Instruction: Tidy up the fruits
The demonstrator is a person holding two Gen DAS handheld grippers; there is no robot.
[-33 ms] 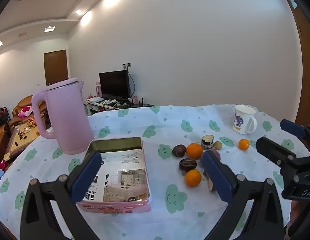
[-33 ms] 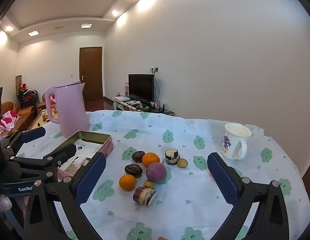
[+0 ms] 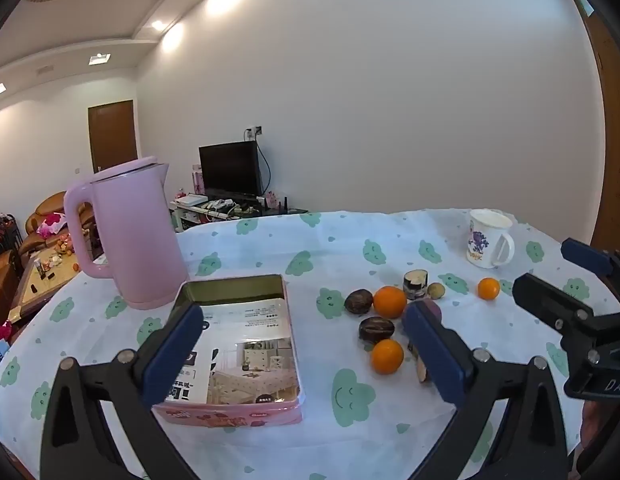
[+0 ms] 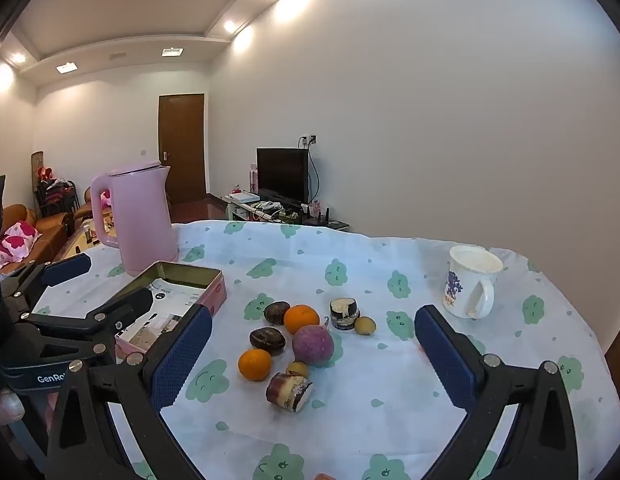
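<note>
Fruit lies in a loose cluster on the cloud-print tablecloth: two oranges (image 4: 301, 319) (image 4: 254, 364), a purple round fruit (image 4: 312, 345), two dark brown fruits (image 4: 276, 312) (image 4: 267, 339), two cut cane pieces (image 4: 343, 313) (image 4: 289, 392) and small yellowish fruits (image 4: 365, 325). A smaller orange (image 3: 488, 288) sits apart, toward the mug. An open pink tin (image 3: 230, 280) with a printed sheet inside stands left of the cluster. My left gripper (image 3: 302, 316) hangs open above the tin's near right side. My right gripper (image 4: 313, 315) is open in front of the cluster. Neither holds anything.
A tall pink kettle (image 3: 130, 236) stands behind the tin at the left. A white printed mug (image 4: 469, 288) sits at the far right. The table edge curves close on the right. A TV, a sofa and a low table fill the room beyond.
</note>
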